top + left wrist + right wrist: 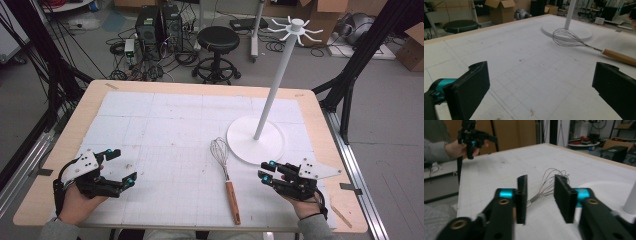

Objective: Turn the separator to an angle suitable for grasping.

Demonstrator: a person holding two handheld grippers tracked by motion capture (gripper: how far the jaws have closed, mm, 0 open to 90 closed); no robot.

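A wire whisk (226,175) with a wooden handle lies on the white grid mat, its handle toward the near edge. My left gripper (122,166) hovers near the front left, jaws wide open with nothing between them; its own view (541,92) looks across the mat at the whisk (574,41). Just right of the handle, my right gripper (265,170) points left toward the whisk. Its jaws (541,180) stand a narrow gap apart and empty, with the whisk's wires (549,185) on the mat beyond them.
A white stand (256,140) with a round base, a tall pole and hooks on top stands at the right rear of the mat (165,125). Behind the table are a black stool (217,40), computer towers (159,22), cables and cardboard boxes. Black frame posts flank the table.
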